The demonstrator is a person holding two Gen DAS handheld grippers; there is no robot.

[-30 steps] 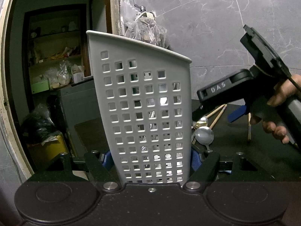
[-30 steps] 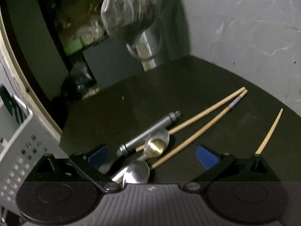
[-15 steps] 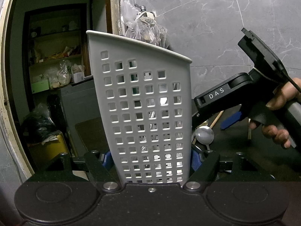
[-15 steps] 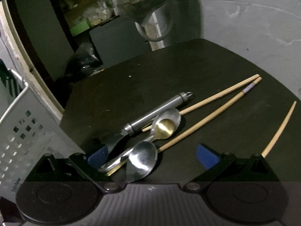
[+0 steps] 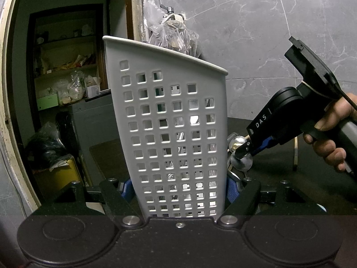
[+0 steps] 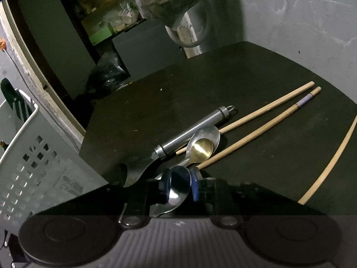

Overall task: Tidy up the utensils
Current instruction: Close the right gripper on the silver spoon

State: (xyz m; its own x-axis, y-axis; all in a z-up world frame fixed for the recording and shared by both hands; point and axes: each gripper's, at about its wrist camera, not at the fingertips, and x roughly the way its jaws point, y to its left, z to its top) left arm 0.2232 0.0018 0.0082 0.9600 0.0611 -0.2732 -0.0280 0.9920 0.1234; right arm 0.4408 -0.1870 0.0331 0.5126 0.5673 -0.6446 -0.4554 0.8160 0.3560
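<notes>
Dark tabletop [image 6: 223, 84]; right claw [image 6: 178, 186] angled down, clamping steel spoon [image 6: 178, 187]; left claw [image 5: 178, 187] gripping upright grey basket [image 5: 169, 120].

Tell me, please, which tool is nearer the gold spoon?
Right. The right tool, shut on the steel spoon, sits just beside the gold spoon; the left tool grips the basket farther off.

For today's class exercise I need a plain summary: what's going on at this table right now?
A person is sorting utensils with two handheld grippers. The left gripper grips a tall grey perforated plastic utensil basket upright. The right gripper has closed on the bowl of a shiny steel spoon at the near end of a pile. A second steel spoon, a steel-handled tool and wooden chopsticks lie on the dark table.
</notes>
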